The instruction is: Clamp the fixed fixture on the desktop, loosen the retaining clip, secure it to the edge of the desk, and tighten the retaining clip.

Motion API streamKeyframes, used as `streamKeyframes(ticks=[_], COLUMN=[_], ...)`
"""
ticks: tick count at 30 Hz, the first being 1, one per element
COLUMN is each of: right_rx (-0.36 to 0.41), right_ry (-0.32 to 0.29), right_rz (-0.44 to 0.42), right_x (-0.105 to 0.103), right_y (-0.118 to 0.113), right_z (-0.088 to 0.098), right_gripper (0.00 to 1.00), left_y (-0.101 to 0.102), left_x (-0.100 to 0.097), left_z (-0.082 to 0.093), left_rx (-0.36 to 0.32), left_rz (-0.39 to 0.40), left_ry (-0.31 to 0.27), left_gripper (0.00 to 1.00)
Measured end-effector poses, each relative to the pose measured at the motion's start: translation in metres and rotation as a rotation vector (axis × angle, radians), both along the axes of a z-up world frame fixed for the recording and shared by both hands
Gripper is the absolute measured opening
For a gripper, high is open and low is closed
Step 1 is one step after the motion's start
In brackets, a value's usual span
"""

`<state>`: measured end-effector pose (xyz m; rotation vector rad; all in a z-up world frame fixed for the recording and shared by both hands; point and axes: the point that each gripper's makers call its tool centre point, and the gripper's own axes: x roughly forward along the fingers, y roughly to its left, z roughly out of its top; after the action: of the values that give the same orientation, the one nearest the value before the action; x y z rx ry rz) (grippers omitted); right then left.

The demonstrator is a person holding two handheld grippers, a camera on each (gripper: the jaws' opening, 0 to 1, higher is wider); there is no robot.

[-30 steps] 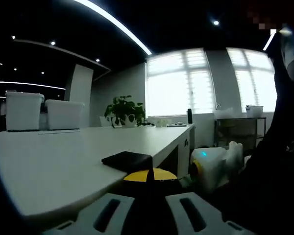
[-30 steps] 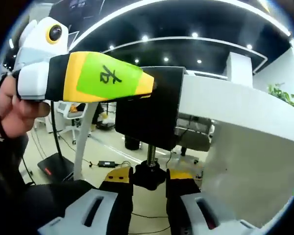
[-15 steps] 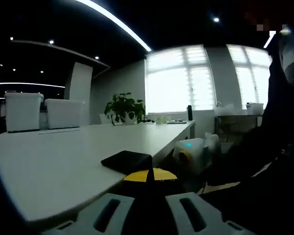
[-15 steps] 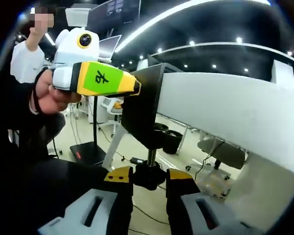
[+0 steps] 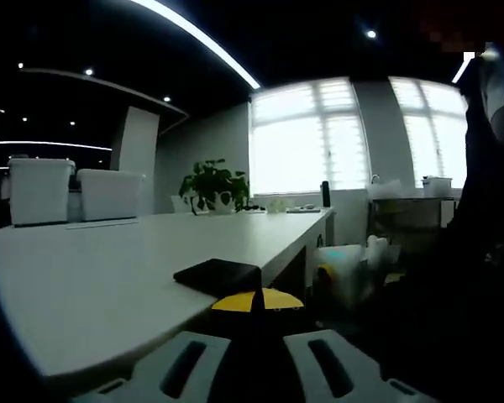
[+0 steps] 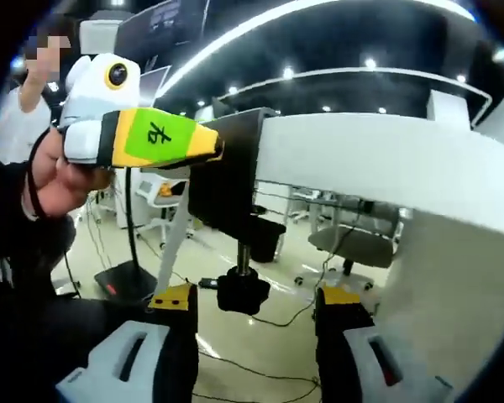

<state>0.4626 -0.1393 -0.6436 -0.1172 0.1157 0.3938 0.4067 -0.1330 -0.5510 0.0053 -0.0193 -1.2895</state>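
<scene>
With the black clamp fixture [image 6: 231,189] seated over the edge of the white tabletop [image 6: 378,159], my left hand-held gripper [image 6: 206,144] is clenched on the fixture's upper part, its yellow-and-green jaw lying against the black body. In the left gripper view the fixture's top plate [image 5: 218,275] rests flat on the tabletop [image 5: 109,277], just ahead of that hand-held gripper [image 5: 256,302]. My right hand-held gripper [image 6: 256,306] is released: its 2 jaws stand spread to either side of the black screw knob [image 6: 242,292] that hangs below the fixture on its threaded rod, and neither pad touches it.

I judge the step in hand to be tightening the retaining screw from underneath. To do it well I should keep my left grip firm so the fixture does not slide off the edge or tilt as the screw turns. Then I should centre the knob between the right jaws, close squarely on its rim rather than on the thin rod, and turn in short strokes, re-gripping between them. The risk I see is the knob slipping from a shallow pinch, so a full, level bite matters.
</scene>
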Motion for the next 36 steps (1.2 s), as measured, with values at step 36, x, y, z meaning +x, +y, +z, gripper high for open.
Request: streamKeyframes(ticks=[36], right_rx=[-0.155], right_ry=[-0.032], right_rz=[0.310], right_x=[-0.002], right_y=[0.026], right_z=[0.003], right_gripper=[0.22], left_y=[0.003], left_x=[0.008], left_z=[-0.001], left_rx=[-0.016], left_rz=[0.000], left_ry=[0.001], left_gripper=[0.02])
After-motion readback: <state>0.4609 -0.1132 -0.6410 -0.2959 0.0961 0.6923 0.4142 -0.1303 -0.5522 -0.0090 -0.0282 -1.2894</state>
